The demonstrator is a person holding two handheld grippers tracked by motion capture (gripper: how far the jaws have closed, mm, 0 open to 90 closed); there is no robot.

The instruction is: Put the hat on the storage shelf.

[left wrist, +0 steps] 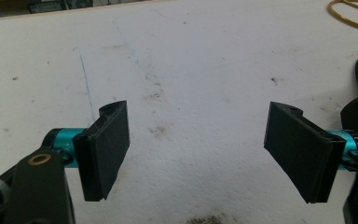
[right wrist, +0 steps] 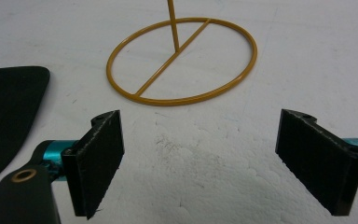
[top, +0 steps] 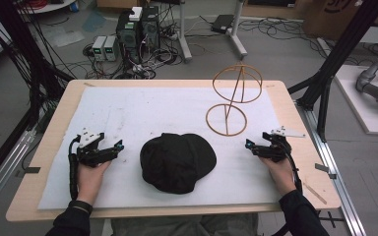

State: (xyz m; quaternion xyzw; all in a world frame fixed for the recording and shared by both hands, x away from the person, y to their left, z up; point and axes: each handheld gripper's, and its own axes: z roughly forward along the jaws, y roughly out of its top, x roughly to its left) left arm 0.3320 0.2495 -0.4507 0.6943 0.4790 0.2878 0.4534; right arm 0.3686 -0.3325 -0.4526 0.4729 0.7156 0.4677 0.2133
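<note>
Two hands rest low on the white mat [top: 128, 108]: left gripper [top: 119, 146] at lower left, right gripper [top: 249, 144] at lower right, both wide open and empty, aimed inward at the black cap [top: 177, 161] lying centre-bottom between them.

Left tongs [top: 120, 146] jaws wide apart, right tongs [top: 248, 144] likewise gaping, both hands low, pointing inward

— What are we seeing on the tabletop [top: 302, 162]?
— We're looking at a white foam sheet [top: 142, 110] covering most of it, stained in places.
— And lying on the sheet?
— A black cap [top: 177, 162] is sitting near the front; a yellow wire stand [top: 229, 105] is standing behind it, to the right.
</note>
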